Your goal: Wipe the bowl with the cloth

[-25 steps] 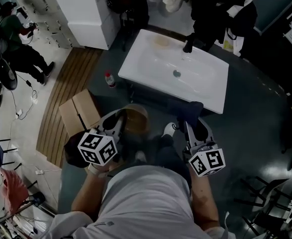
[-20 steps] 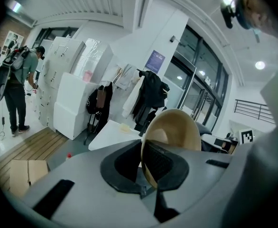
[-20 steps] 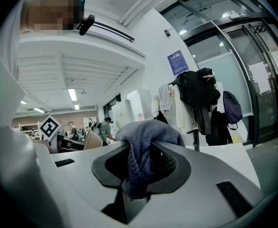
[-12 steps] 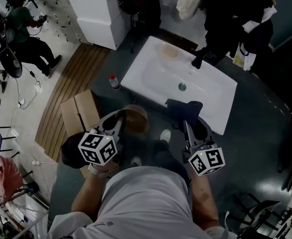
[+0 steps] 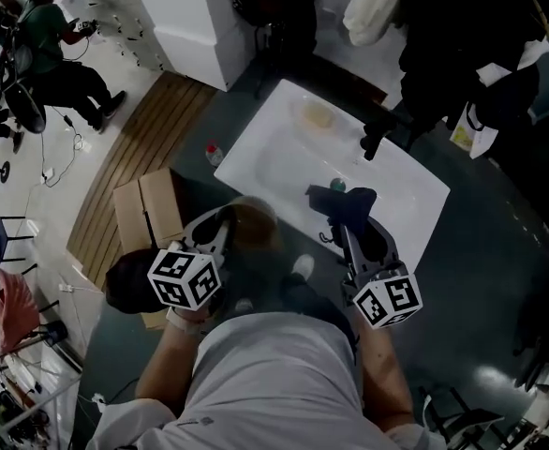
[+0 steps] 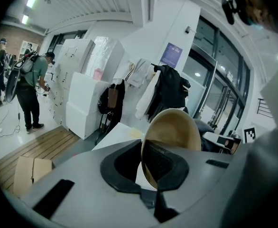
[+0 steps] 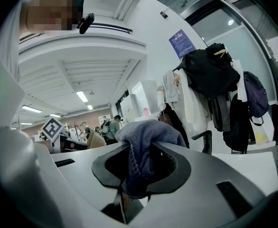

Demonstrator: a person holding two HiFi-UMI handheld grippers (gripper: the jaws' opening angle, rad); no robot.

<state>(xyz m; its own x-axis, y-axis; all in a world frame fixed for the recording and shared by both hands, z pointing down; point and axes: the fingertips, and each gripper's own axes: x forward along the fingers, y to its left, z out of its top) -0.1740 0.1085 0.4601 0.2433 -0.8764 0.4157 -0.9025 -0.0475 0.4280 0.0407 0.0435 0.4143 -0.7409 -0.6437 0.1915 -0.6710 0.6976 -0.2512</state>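
Bowl (image 5: 254, 221) of pale wood hangs, in the head view, from the left hand-held gripper (image 5: 224, 232), just short of the white sink's (image 5: 284, 134) near edge. The right hand-held gripper (image 5: 348, 221) carries the dark cloth (image 5: 342, 198) over that edge, apart from the bowl. In the left gripper view the jaws pinch only the bowl's rim, so wiping pressure could lever it loose. In the right gripper view the jaws clamp one bunched fold of cloth, and a hard drag might tug it free.

Crumpled grey-blue terry cloth (image 7: 146, 144) was seen clamped between jaws of grey right gripper (image 7: 140, 172), bunched above them. Black tap (image 7: 207, 141) and hung dark jackets (image 7: 210, 75) were seen beyond.
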